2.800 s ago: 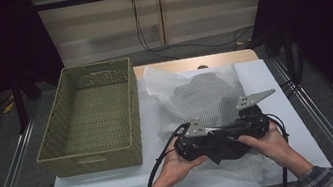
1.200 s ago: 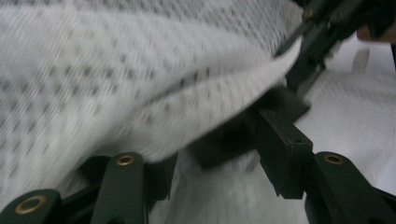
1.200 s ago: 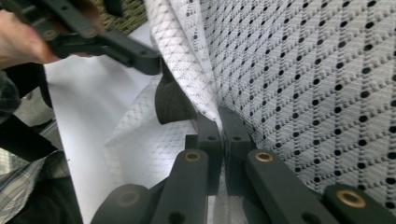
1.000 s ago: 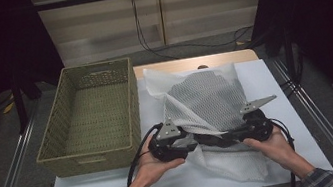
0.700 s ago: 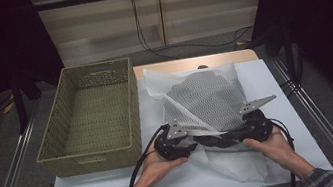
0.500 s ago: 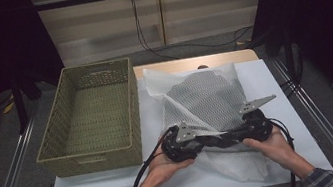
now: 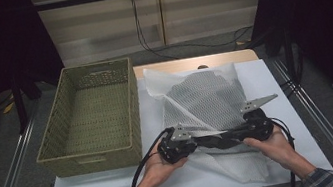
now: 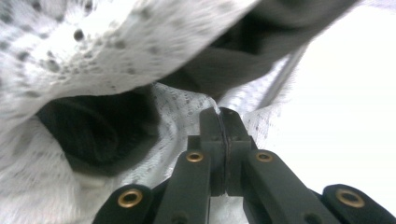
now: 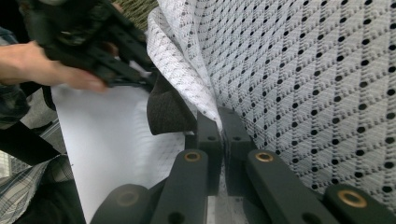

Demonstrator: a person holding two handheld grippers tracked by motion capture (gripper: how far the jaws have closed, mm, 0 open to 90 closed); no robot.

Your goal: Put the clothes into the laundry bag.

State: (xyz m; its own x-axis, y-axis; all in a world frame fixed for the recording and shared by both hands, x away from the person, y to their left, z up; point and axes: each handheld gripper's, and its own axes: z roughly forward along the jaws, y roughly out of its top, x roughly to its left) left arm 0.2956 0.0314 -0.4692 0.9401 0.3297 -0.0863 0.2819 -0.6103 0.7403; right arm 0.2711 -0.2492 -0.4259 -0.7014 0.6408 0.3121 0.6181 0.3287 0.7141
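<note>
**Both tongs pinched on the mesh bag**

My left tongs (image 8: pixel 223 116) have just been closing, and now their jaws sit pressed together with a thin edge of the white mesh laundry bag (image 7: pixel 204 98) caught between them. In the left gripper view the netting bunches above and to the left, with a dark garment (image 8: pixel 100 133) showing through and under it.

My right tongs (image 9: pixel 221 119) are clenched on the same bag, biting a fold of its dotted mesh right at the tips. In the right gripper view the mesh rises as a wall to the right, and my left hand (image 9: pixel 44 63) with its tongs shows at upper left.

From the high view, the bag lies on the white tabletop (image 7: pixel 281 80), its near edge raised between my two tongs. The woven basket (image 7: pixel 91 118) stands just beside it on the left.
</note>
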